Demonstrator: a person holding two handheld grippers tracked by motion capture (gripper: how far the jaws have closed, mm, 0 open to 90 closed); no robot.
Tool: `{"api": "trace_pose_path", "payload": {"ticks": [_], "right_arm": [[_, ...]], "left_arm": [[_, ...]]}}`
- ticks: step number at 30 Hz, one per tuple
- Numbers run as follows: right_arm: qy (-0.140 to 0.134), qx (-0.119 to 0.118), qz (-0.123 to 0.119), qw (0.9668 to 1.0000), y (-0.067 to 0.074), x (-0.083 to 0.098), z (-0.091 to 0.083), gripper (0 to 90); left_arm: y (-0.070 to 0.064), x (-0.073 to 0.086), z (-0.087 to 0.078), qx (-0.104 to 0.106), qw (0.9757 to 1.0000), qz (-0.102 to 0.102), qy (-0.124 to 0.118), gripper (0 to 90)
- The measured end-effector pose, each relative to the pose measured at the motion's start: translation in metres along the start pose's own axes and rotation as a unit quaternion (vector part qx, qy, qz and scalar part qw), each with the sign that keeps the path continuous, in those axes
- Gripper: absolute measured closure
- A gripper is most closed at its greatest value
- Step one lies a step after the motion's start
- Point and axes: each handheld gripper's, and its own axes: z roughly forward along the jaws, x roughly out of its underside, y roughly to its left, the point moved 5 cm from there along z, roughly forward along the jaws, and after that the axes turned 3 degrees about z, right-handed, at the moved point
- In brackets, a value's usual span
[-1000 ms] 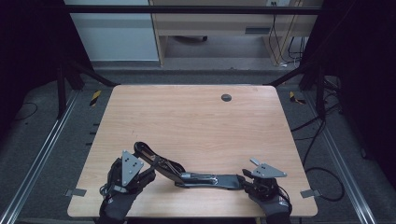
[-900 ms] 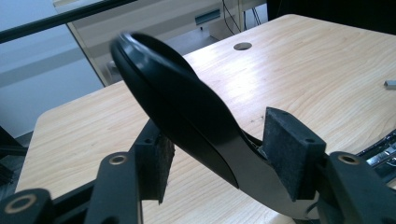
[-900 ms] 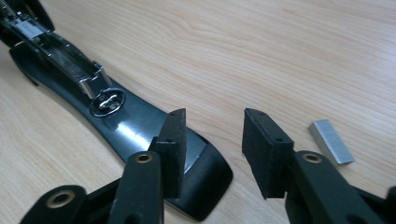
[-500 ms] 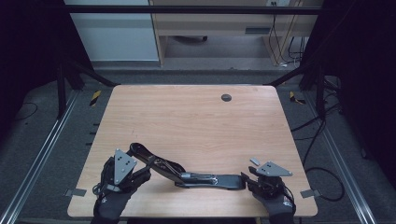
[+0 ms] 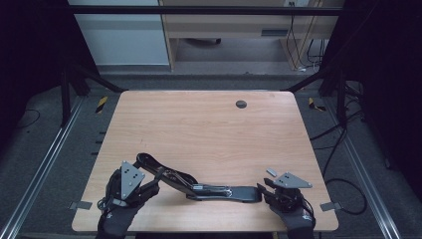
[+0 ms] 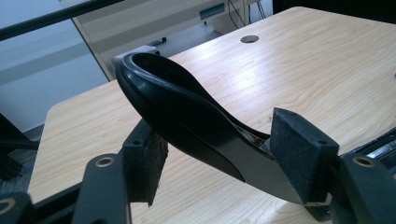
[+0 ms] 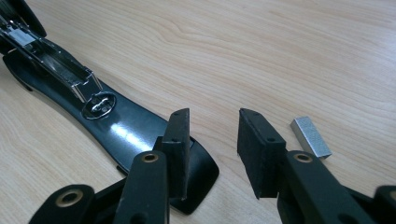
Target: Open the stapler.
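We find the left gripper [image 5: 149, 185] at the near left of the table [image 5: 199, 129], its jaws parted and just now opening wider. The raised black top arm [image 6: 187, 112] of the opened stapler [image 5: 199, 185] passes between its pads [image 6: 299, 144]; it lies against the right-hand pad, while the other pad stands clear of it, so nothing is clamped.

The right gripper [image 5: 266, 185] sits at the near right, its jaws likewise released, having just been closing somewhat. In the right gripper view the gap between its pads [image 7: 180, 140] holds only bare wood; one pad hangs over the rounded end of the stapler's flat base [image 7: 126, 135]. Whether it touches the base we cannot tell.

The stapler lies open along the near edge, stretched between the two grippers, metal magazine [image 7: 51, 53] exposed.

No brand, label or writing is legible on any item.

The surface is light wood-grain laminate with a dark round grommet [image 5: 241, 104] near the far edge. Grey carpet, a pale cabinet [image 5: 119, 35] and trailing cables lie beyond.

A small block of staples [image 7: 310, 136] rests just beside the right gripper.
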Motion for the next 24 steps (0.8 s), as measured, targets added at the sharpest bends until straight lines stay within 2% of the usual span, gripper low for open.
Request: {"api": "trace_pose_path", "payload": {"ticks": [3, 6, 11, 17, 18, 19, 24], "right_arm": [[-0.002, -0.003, -0.003, 1.0000, -0.003, 0.002, -0.001, 76.7], [0.000, -0.008, 0.003, 1.0000, -0.004, 0.003, -0.002, 80.5], [-0.004, -0.010, -0.001, 0.9999, -0.006, 0.002, -0.005, 83.6], [-0.005, 0.000, -0.002, 1.0000, -0.006, 0.002, -0.005, 79.4], [-0.007, -0.001, 0.000, 1.0000, -0.006, 0.002, -0.004, 79.9], [-0.005, 0.000, -0.001, 1.0000, -0.007, 0.003, -0.004, 80.8], [0.002, -0.005, 0.002, 1.0000, -0.007, 0.004, -0.004, 84.4]], "left_arm": [[0.000, 0.000, -0.002, 0.004, 1.0000, 0.000, 0.000, 35.9], [0.001, 0.000, -0.004, 0.008, 1.0000, 0.003, 0.000, 34.8], [0.001, 0.001, -0.008, 0.015, 0.9999, 0.007, 0.000, 33.2], [0.000, 0.007, -0.014, 0.021, 0.9996, 0.014, 0.007, 32.1], [-0.001, 0.008, -0.015, 0.021, 0.9997, 0.013, 0.008, 31.9], [0.000, 0.009, -0.015, 0.023, 0.9994, 0.025, 0.003, 31.9], [0.001, 0.016, -0.018, 0.025, 0.9993, 0.026, 0.010, 31.2]]}}
